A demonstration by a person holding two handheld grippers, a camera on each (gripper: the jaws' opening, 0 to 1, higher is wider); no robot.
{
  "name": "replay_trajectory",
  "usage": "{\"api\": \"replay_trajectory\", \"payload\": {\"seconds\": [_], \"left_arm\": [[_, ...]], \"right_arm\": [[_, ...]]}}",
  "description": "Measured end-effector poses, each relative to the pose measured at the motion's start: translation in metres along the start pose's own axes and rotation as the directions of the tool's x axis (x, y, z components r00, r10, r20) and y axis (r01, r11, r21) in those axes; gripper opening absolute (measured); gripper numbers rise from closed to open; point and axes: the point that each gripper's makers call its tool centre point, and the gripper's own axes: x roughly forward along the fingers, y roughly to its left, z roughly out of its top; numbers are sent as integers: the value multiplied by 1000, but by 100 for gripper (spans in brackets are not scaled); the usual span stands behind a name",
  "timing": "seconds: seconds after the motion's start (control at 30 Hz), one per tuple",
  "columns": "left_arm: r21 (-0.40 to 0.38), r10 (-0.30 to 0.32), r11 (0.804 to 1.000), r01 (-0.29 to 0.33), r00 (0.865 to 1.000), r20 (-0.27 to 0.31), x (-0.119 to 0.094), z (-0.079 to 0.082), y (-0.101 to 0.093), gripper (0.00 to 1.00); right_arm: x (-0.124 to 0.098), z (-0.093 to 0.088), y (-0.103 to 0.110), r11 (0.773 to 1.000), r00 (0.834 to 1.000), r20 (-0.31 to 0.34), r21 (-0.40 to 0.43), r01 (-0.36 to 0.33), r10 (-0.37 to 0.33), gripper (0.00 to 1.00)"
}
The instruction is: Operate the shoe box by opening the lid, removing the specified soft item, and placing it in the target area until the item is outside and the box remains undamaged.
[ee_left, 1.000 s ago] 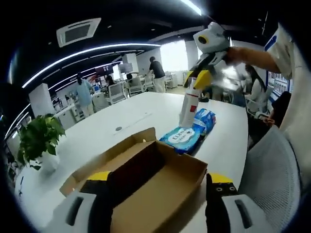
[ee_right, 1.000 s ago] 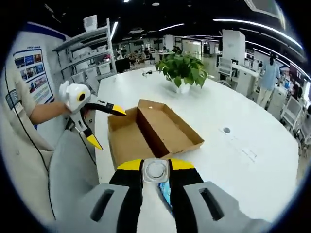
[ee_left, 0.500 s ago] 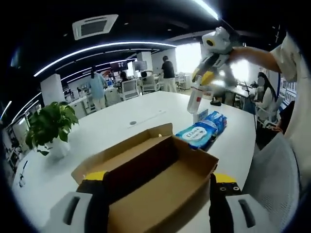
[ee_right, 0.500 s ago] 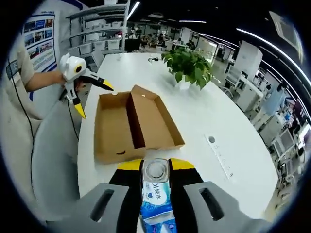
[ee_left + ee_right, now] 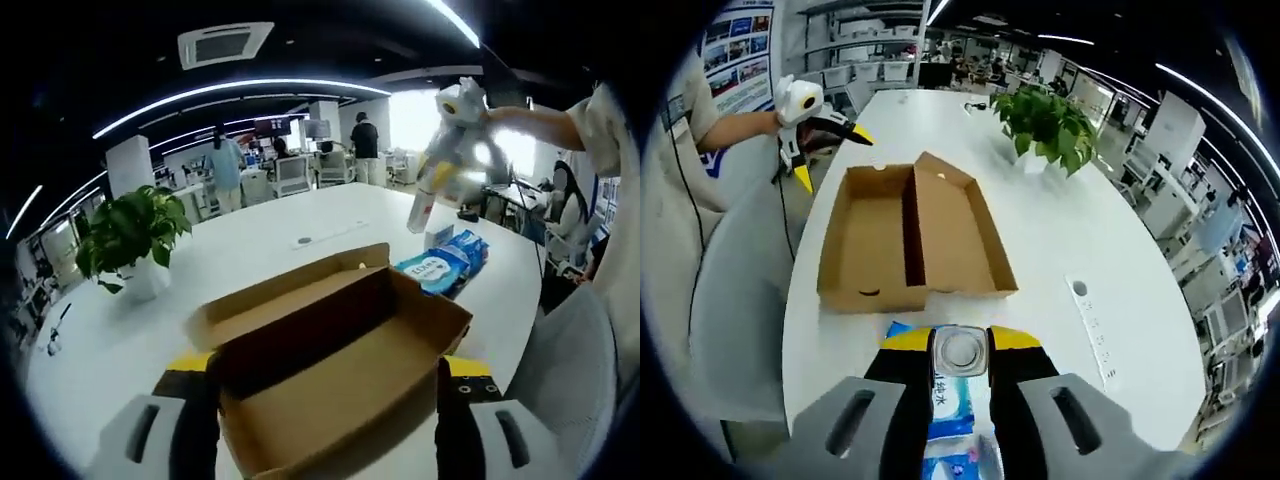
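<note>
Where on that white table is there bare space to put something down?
The widest bare stretch of the table lies between the open shoe box and the far edge, past the potted plant. It is crowded near the right hand-held gripper, where the blue wipes pack lies by the box.

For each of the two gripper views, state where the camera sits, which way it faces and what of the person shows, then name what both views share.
Left gripper view: rides the left gripper, low by the open shoe box, facing across the table toward the raised right gripper; an arm shows.
Right gripper view: rides the right gripper, high, looking down past a bottle at the box; a sleeve shows.
Shared: box, plant, blue wipes pack, table.
</note>
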Motion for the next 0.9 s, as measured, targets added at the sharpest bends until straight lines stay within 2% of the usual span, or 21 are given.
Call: {"api": "replay_trajectory", "payload": {"seconds": [0.17,0.4,0.9], "left_arm": [[-24,21,999,-21,1000,-9,-4,-7,7,92],[-49,44,998,-46,999,-30,-7,-17,17,92],[-77,73,994,-77,996,-60,-9,-31,33,93]], "right_arm": [[14,-12,-7,999,999,-19,-25,-34,33,17],[34,-28,-13,991,995,-51,-103,-87,82,17],[60,-59,-24,987,986,-121,-96,-129,117,17]]}}
